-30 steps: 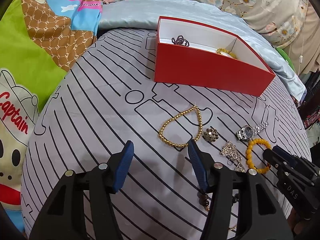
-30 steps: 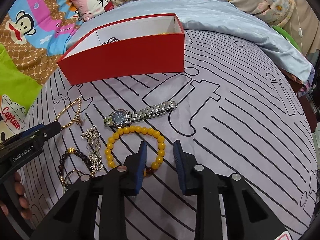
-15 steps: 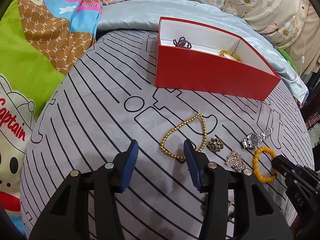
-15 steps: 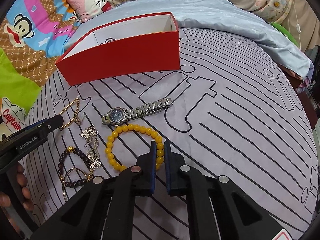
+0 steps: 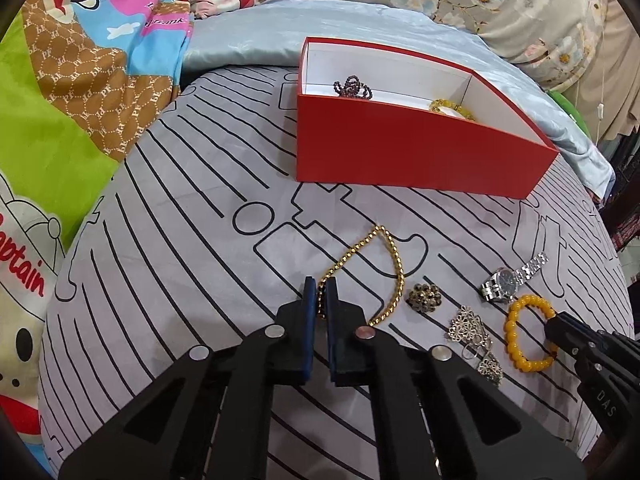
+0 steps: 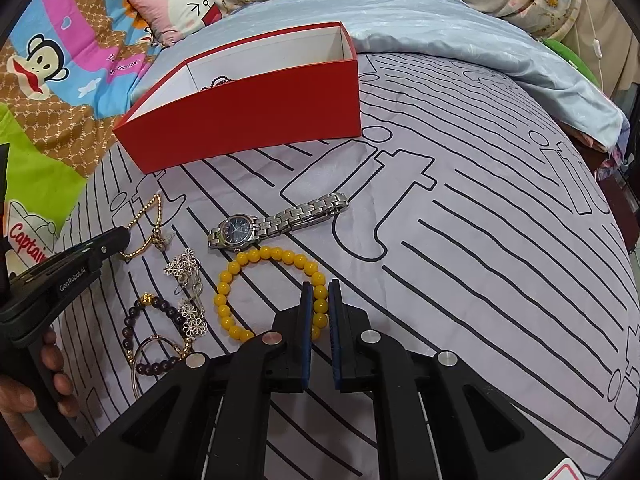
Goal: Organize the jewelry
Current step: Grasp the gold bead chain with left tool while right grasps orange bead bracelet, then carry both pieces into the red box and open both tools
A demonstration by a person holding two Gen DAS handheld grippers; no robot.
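My left gripper [image 5: 319,294] is shut on the near end of a gold bead chain [image 5: 390,252] that lies on the grey bedsheet. My right gripper [image 6: 320,300] is shut on the right side of a yellow bead bracelet [image 6: 248,260]; it also shows in the left wrist view [image 5: 516,340]. A red box [image 5: 416,152] with a white inside stands behind, holding a dark bead piece [image 5: 352,86] and a yellow-gold piece [image 5: 448,106]. In the right wrist view the box [image 6: 256,116] is at the upper left.
On the sheet lie a silver watch [image 6: 276,224], a silver flower chain [image 6: 188,284], a dark bead bracelet with a thin gold bangle [image 6: 156,336] and a round brooch [image 5: 424,298]. A cartoon quilt [image 5: 60,100] lies left, a blue blanket [image 6: 460,36] behind.
Both grippers have closed: the left one moved forward and shut on the gold chain, the right one shut on the yellow bracelet.
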